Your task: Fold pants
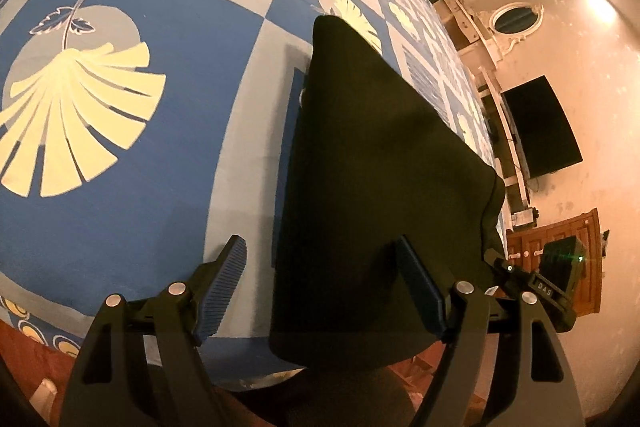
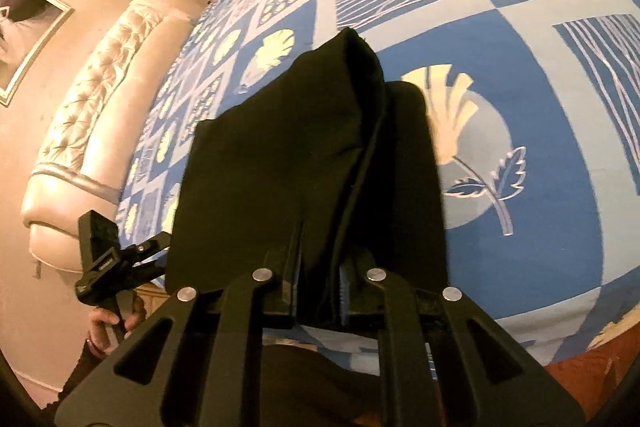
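The black pants (image 1: 376, 163) lie folded lengthwise on the blue patterned bed sheet (image 1: 168, 131), reaching to the bed's near edge. My left gripper (image 1: 320, 291) is open; its right finger (image 1: 420, 291) lies on the cloth near the waist end and its left finger (image 1: 224, 287) is over the sheet, beside the pants. In the right wrist view the pants (image 2: 304, 155) rise in a raised fold. My right gripper (image 2: 320, 287) is shut on a bunched edge of them. The right gripper also shows in the left wrist view (image 1: 548, 287), at the pants' right edge.
The bed sheet (image 2: 520, 107) covers the whole bed. A tufted headboard (image 2: 100, 99) stands at the left in the right wrist view. A wall TV (image 1: 540, 127), a white shelf and a wooden cabinet (image 1: 560, 259) lie beyond the bed's right side. A hand (image 2: 108, 327) holds the left gripper.
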`<action>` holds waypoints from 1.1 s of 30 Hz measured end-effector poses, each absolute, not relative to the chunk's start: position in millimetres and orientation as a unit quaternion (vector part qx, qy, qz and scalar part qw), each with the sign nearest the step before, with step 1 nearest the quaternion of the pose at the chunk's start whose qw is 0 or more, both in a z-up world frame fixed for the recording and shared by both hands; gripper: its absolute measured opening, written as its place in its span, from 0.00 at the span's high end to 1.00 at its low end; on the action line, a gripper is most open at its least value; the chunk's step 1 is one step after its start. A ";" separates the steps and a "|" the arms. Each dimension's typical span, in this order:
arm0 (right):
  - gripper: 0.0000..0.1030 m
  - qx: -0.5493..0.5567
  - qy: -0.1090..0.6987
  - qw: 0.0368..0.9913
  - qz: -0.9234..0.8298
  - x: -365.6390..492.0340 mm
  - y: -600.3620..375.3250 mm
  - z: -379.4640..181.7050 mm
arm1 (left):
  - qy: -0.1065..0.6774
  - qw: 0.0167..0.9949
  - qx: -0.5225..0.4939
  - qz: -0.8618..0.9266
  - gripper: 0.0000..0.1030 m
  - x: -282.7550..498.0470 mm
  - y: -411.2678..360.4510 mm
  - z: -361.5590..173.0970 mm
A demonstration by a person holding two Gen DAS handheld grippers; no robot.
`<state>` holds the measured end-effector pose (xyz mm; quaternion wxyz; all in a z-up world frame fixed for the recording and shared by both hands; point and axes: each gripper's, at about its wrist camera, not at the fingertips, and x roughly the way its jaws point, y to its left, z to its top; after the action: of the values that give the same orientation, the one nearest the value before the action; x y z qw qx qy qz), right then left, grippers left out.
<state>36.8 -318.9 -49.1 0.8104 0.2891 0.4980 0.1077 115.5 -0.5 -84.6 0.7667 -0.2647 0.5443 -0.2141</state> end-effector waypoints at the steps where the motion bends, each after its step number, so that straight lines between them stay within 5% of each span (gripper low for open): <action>1: 0.88 0.290 0.501 0.809 0.102 36.3 -321.2 -51.1 | 0.546 0.765 -0.264 -0.215 0.26 114.6 -1.9 -85.0; 12: 0.81 0.297 0.517 0.797 0.096 31.8 -340.8 -61.0 | 0.555 0.758 -0.260 -0.223 0.25 116.6 -9.5 -89.8; 14: 0.71 0.307 0.505 0.802 0.086 26.2 -348.3 -54.4 | 0.558 0.753 -0.270 -0.223 0.25 117.2 -7.3 -91.1; 16: 0.21 0.310 0.498 0.807 0.071 21.4 -357.0 -49.0 | 0.561 0.746 -0.280 -0.225 0.25 118.1 -2.9 -92.5; 17: 0.15 0.315 0.498 0.805 0.066 19.3 -363.9 -49.7 | 0.563 0.743 -0.283 -0.226 0.25 117.7 -1.7 -93.3; 25: 0.15 0.461 0.508 0.716 0.130 24.7 -384.3 -104.3 | 0.569 0.726 -0.306 -0.234 0.25 117.8 6.1 -98.8; 33: 0.12 0.462 0.516 0.701 0.172 38.9 -364.8 -111.6 | 0.575 0.690 -0.334 -0.287 0.25 117.8 -0.7 -102.7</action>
<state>38.9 -364.8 -111.6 0.7010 0.4617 0.5156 0.1722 117.8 -0.7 -102.7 0.6897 -0.3336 0.5749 -0.2872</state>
